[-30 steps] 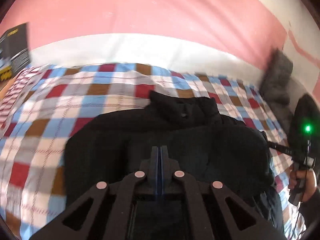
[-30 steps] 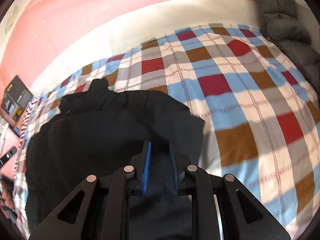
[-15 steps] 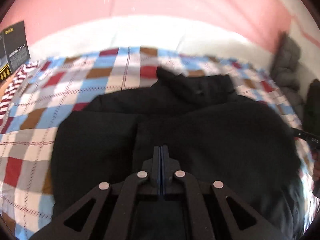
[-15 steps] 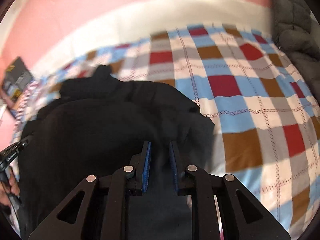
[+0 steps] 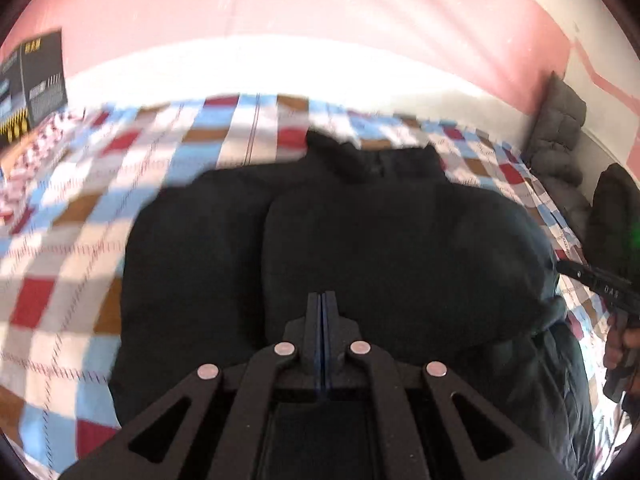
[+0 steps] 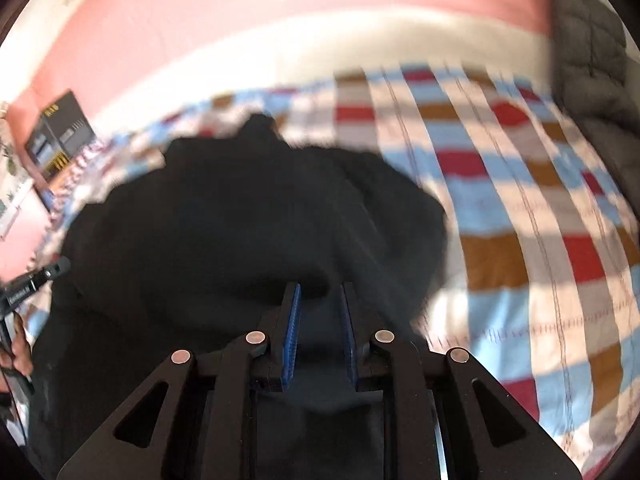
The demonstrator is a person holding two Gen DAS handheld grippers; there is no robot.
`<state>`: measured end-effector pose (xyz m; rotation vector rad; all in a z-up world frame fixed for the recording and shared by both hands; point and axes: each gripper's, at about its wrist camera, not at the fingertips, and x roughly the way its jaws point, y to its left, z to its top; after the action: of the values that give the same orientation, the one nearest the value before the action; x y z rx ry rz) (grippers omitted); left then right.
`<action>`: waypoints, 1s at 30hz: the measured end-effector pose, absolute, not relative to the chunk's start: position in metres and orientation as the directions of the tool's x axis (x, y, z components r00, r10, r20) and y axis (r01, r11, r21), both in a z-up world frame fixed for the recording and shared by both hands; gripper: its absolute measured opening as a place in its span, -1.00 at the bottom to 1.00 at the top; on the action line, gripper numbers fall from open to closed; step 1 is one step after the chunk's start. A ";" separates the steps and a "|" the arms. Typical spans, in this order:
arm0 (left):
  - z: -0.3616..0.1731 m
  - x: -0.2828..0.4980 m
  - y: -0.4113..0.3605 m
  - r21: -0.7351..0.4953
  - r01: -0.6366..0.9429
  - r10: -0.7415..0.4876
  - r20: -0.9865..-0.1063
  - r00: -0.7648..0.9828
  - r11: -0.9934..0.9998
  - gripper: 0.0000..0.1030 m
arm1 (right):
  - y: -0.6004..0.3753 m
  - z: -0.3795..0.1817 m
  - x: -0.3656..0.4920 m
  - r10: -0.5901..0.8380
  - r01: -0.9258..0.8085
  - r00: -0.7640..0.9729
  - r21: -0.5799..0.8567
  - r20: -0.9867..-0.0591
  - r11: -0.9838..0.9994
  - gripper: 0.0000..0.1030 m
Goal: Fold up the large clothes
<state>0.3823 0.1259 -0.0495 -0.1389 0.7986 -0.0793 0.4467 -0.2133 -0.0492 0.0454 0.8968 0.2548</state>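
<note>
While the black jacket [image 5: 400, 248] is lying spread across the checked bedspread [image 5: 72, 240], with its collar pointing toward the far edge of the bed, both grippers are hovering at its near hem. The left gripper [image 5: 323, 300] is keeping its fingers pressed fully together, and whether any cloth is caught between them cannot be told. The right gripper [image 6: 320, 300] is holding its blue-padded fingers [image 6: 293, 320] narrowly apart, clamping a dark fold of the jacket's near right part. A pink wall [image 5: 280, 8] is rising beyond the bed, a dark box [image 5: 36, 80] is standing at the far left, and a grey quilted cushion [image 6: 592, 60] is leaning at the far right.
</note>
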 end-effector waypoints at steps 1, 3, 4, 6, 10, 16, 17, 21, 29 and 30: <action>-0.047 0.389 0.123 -0.145 0.023 -0.119 -0.702 0.702 0.989 -0.94 | -0.205 -0.047 0.455 0.253 -0.211 0.597 0.155 -0.761 0.965 -0.62; -0.052 0.410 0.116 -0.110 0.011 -0.087 -0.711 0.698 0.994 -0.94 | -0.189 -0.052 0.475 0.255 -0.212 0.592 0.157 -0.764 0.965 -0.62; -0.061 0.423 0.117 -0.110 -0.009 -0.075 -0.732 0.677 0.994 -0.94 | -0.181 -0.061 0.488 0.246 -0.207 0.578 0.152 -0.778 0.967 -0.62; -0.081 0.441 0.121 -0.116 -0.036 -0.067 -0.768 0.637 0.993 -0.93 | -0.173 -0.084 0.505 0.218 -0.183 0.516 0.142 -0.828 0.973 -0.62; -0.102 0.449 0.123 -0.074 -0.016 -0.048 -0.783 0.621 0.997 -0.93 | -0.167 -0.101 0.512 0.195 -0.208 0.513 0.100 -0.836 0.973 -0.62; -0.068 0.394 0.143 -0.122 -0.029 -0.070 -0.732 0.677 0.992 -0.94 | -0.190 -0.061 0.468 0.238 -0.185 0.566 0.159 -0.789 0.970 -0.39; -0.067 0.383 0.149 -0.110 -0.038 -0.055 -0.729 0.682 0.993 -0.94 | -0.195 -0.058 0.459 0.243 -0.187 0.577 0.164 -0.780 0.969 -0.35; -0.093 0.366 0.186 -0.079 -0.126 0.017 -0.782 0.623 0.989 -0.94 | -0.215 -0.077 0.439 0.203 -0.148 0.552 0.145 -0.809 0.978 -0.31; -0.077 0.354 0.180 -0.148 -0.126 -0.040 -0.789 0.613 0.981 -0.94 | -0.212 -0.074 0.438 0.207 -0.121 0.510 0.169 -0.835 0.978 -0.17; -0.072 0.345 0.177 -0.150 -0.114 -0.047 -0.783 0.620 0.982 -0.94 | -0.214 -0.065 0.428 0.227 -0.120 0.518 0.192 -0.825 0.974 -0.08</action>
<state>0.3453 0.1773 -0.0715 -0.1921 0.9022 0.0390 0.4276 -0.2135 -0.0654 0.1156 1.0058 0.2088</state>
